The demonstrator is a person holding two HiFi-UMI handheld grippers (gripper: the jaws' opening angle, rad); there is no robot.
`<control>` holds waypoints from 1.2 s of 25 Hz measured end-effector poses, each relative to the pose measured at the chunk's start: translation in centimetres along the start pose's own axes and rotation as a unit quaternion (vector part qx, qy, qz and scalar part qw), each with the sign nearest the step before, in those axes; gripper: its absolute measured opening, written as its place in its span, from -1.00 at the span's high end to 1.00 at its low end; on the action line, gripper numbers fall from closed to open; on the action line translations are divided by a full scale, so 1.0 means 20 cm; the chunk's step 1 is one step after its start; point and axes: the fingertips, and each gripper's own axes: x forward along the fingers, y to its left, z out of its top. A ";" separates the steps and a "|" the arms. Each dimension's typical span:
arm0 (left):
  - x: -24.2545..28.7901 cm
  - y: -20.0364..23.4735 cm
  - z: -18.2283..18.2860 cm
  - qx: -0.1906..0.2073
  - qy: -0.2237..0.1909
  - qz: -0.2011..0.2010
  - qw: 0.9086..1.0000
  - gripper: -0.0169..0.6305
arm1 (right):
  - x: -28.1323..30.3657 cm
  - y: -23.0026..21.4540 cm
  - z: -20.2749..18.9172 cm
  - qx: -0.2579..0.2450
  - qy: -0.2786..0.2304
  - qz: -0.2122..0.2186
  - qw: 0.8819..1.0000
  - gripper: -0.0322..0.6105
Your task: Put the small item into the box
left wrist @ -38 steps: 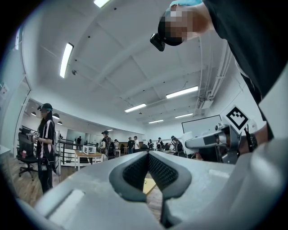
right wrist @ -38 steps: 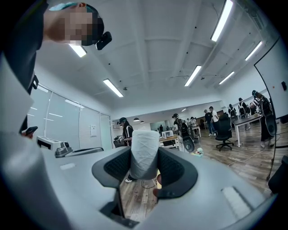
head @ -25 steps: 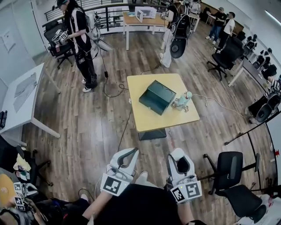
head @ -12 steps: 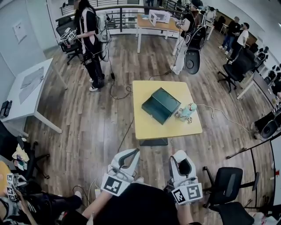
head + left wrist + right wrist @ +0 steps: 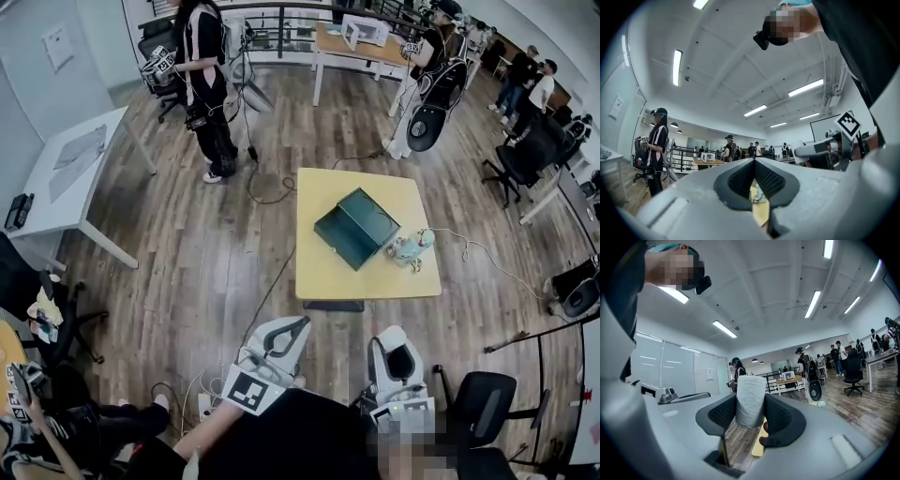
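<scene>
A stretch of wood floor [image 5: 187, 253] lies between the person and the yellow table [image 5: 323, 272], and the table is well apart from both grippers. The step in hand therefore reads as the approach, carrying the load across to the table. It pays to arrive square to the table's near edge, so that both grippers can reach its middle.

A black chair [image 5: 483, 403] stands just to the person's right, and the right arm should be kept away from it.

The dark green box [image 5: 356, 227] lies at an angle near the middle of the table. From the head view I cannot tell whether its lid is raised or down, and that decides the order of moves. If it is down, it has to be lifted first.

The left gripper [image 5: 298, 326] points level toward the table, its claw pressed together at the tips with nothing in it. That makes it the one free to deal with a lid or steady the box.

The right gripper [image 5: 397, 342] pinches a white roll [image 5: 750, 397], which stands upright between the pads with its top above them. I take this roll for the small item. It looks soft, so squeeze no harder, keep it level, and lower it well inside the box before spreading the claw.

A pale teal object [image 5: 411, 248] sits just beside the box's right corner, and a white cable [image 5: 478, 255] trails off the table from it. Bringing the roll in from the near side avoids knocking either.
</scene>
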 end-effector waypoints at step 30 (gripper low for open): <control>0.84 0.72 -0.08 0.048 -0.015 -0.042 0.998 0.94 | 0.99 -0.37 -0.07 0.012 0.057 -0.022 0.998 0.33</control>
